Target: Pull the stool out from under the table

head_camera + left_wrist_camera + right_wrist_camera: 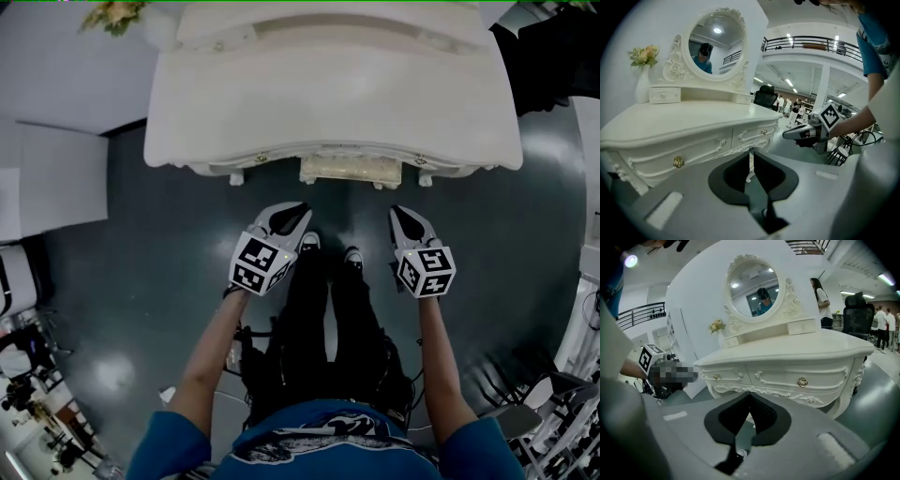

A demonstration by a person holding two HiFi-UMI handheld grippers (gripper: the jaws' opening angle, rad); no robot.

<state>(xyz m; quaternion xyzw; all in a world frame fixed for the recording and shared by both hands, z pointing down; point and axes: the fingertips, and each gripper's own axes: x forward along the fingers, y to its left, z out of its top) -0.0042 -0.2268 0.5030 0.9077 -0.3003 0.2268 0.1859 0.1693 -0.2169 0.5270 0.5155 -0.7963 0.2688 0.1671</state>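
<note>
Head view: left tool (296, 212), jaws a sliver apart, and right tool (401, 216), jaws together, are hovering empty, cream carved stool (354, 171) sitting at 12 o'clock under white ornate tabletop (328, 94).

Bare dark floor (141, 244) is lying open before the dressing table (328, 94).
The table is overhanging the stool (354, 171), only its front edge showing; a white unit (56, 178) is standing at left.

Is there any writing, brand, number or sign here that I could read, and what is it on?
No readable text anywhere.
Left tool and right tool: each cube shows only black-and-white squares, no letters.
Blue shirt: white print, too blurred to read.
Dressing table: no label.
</note>
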